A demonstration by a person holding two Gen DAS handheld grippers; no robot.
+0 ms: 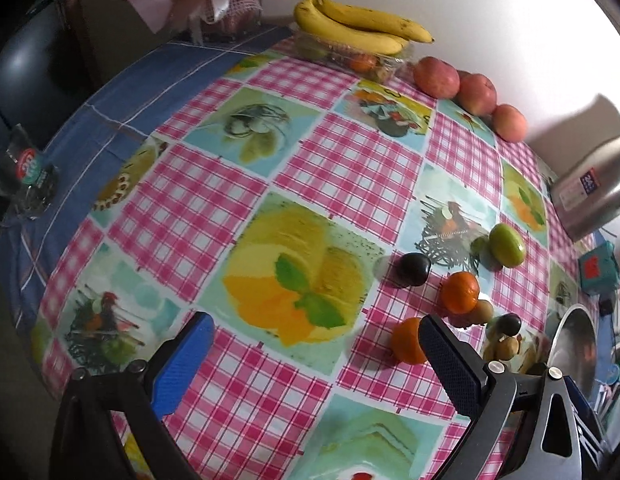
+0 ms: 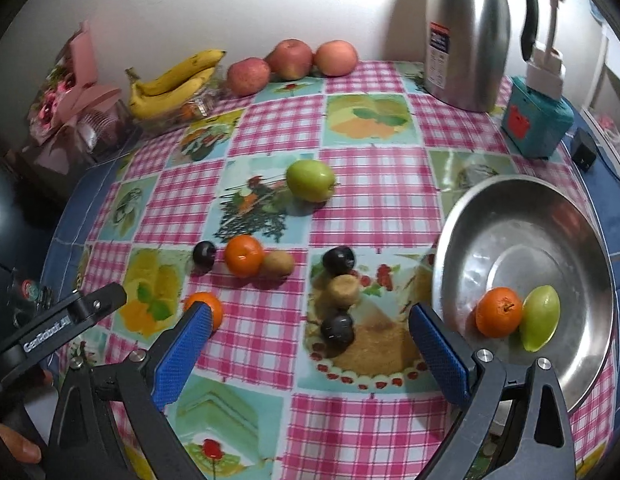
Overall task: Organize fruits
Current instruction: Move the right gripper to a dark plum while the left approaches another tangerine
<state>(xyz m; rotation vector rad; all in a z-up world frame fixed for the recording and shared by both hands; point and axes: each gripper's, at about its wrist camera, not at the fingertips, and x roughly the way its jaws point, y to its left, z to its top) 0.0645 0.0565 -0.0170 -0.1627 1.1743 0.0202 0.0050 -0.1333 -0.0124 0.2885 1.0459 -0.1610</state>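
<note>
In the right wrist view a steel bowl (image 2: 510, 232) at the right holds an orange (image 2: 499, 312) and a green fruit (image 2: 541, 323). Loose on the checked cloth lie a green apple (image 2: 310, 180), an orange (image 2: 244, 256) touching a kiwi (image 2: 277, 263), three dark plums (image 2: 337, 330), a brown round fruit (image 2: 343, 290) and another orange (image 2: 208, 306) partly behind a fingertip. My right gripper (image 2: 310, 356) is open and holds nothing, just short of the nearest plum. My left gripper (image 1: 314, 360) is open over bare cloth, with an orange (image 1: 406, 340) beside its right finger.
Bananas (image 2: 174, 84) on a clear tray and three red apples (image 2: 290, 58) line the back wall. A steel thermos (image 2: 466, 32) and a teal box (image 2: 536, 120) stand at the back right. A pink bouquet (image 2: 70, 96) sits back left, a glass (image 1: 26, 176) near the left edge.
</note>
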